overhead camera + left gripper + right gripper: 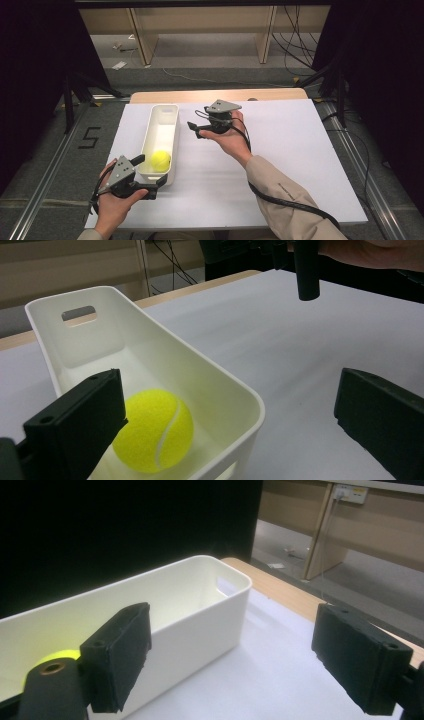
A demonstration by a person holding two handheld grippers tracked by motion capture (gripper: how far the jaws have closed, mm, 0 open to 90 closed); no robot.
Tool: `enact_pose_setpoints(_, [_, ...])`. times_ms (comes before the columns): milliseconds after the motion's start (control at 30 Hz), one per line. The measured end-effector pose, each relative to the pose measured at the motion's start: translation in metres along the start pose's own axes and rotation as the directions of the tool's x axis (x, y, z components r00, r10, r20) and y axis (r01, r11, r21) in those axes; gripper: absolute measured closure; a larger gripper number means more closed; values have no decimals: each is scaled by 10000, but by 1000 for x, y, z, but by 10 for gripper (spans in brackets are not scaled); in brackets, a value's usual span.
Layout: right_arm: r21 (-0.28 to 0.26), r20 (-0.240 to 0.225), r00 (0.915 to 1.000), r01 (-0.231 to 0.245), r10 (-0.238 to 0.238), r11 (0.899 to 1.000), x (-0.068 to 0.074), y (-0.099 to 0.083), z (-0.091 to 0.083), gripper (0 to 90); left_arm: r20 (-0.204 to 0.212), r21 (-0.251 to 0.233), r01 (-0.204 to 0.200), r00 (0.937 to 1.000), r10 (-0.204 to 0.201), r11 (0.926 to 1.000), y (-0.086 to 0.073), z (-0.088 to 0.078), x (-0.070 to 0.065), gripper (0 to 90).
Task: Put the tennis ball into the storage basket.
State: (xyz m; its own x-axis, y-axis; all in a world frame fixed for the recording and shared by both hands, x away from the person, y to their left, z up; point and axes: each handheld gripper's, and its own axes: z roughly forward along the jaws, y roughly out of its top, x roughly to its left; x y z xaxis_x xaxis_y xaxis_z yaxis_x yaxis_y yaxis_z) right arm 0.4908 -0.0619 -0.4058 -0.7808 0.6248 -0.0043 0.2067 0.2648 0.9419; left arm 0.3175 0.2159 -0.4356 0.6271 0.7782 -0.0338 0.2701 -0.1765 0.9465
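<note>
A long white bin (pixel 164 119) lies lengthways on the left half of the white table top (pixel 290 155). A yellow tennis ball (pixel 160 160) rests at its near end. My left gripper (pixel 149 171) is open at the bin's near right corner. In the left gripper view one jaw hangs over the inside beside the ball (pixel 152 430) and the other stands outside the wall (pixel 220 385). My right gripper (pixel 198 129) is open above the table just right of the bin, with nothing between its jaws. The right gripper view looks past them at the bin's side (pixel 200 610).
A wooden strip (pixel 220 95) borders the table's far edge, with floor, cables and shelf legs beyond. Metal rails run along both sides of the table. The right gripper's cable (pixel 285 202) trails over the sleeve at the front right.
</note>
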Motion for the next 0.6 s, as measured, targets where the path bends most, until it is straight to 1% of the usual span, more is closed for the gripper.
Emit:
enact_pose_setpoints(267, [25, 223, 9997, -70, 69, 10000, -12, -4, -11, 169, -24, -8, 2, 10000, -2, 10000, 0, 0, 0, 0])
enact_pose_setpoints(400, [31, 253, 9997, -54, 53, 10000, -16, -5, -16, 165, -19, -6, -28, 10000, 28, 10000, 0, 0, 0, 0])
enact_pose_setpoints(600, [20, 325, 9994, -154, 153, 9999, -22, -7, -24, 162, -24, -11, -15, 10000, 15, 10000, 0, 0, 0, 0])
